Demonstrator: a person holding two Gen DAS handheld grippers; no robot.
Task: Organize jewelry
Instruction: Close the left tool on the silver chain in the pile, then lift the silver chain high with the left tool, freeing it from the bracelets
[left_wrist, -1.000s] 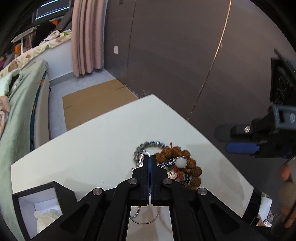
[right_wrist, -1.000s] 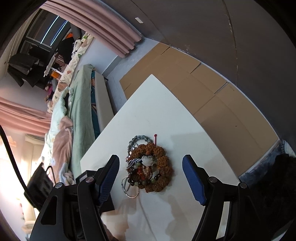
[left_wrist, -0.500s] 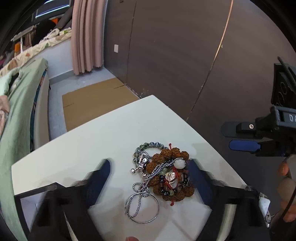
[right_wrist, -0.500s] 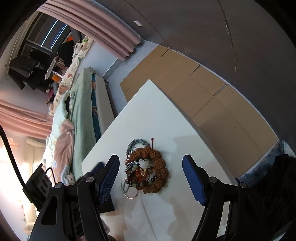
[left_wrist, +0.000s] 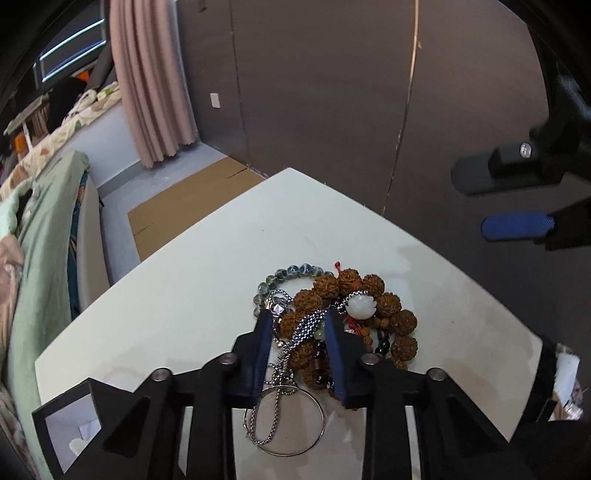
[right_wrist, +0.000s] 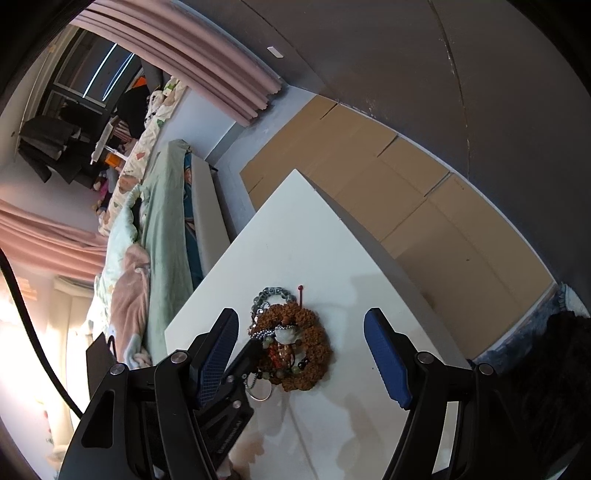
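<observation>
table: white top (left_wrist: 177, 306), corner pointing away toward the dark wall (left_wrist: 332, 92); far edges drop to the floor and flat cardboard (right_wrist: 424, 206). Bare surface left of and beyond the jewelry, also to its right in the right wrist view.
jewelry pile: sits near the table's middle-right (left_wrist: 332, 321). Brown knobbly bead bracelet (left_wrist: 391, 314) on the outside, grey-green bead bracelet (left_wrist: 291, 273) peeking out at the far side, white carved bead (left_wrist: 360, 306) on top, steel chain (left_wrist: 306, 328) running toward the camera, thin wire hoop (left_wrist: 295, 424) at the near end.
left gripper: (left_wrist: 295, 319) fingers partly spread, a narrow gap, down into the pile. The chain and some dark beads lie between the pads; both tips look to touch the heap, but not clamped on anything I can confirm.
right gripper: (right_wrist: 299, 325) fingers spread wide, hovering above the table, pile between them in view, no contact. In the left wrist view it hangs off to the right, past the table edge.
box: black, white lining (left_wrist: 62, 424), near-left table corner, cut off by the frame; contents unclear.
hidden: near part of the pile sits under the left fingers; bracelet count in the tangle hard to tell.
surroundings: bed with green cover (right_wrist: 159, 236) left of the table, pink curtain (left_wrist: 151, 74) behind.
</observation>
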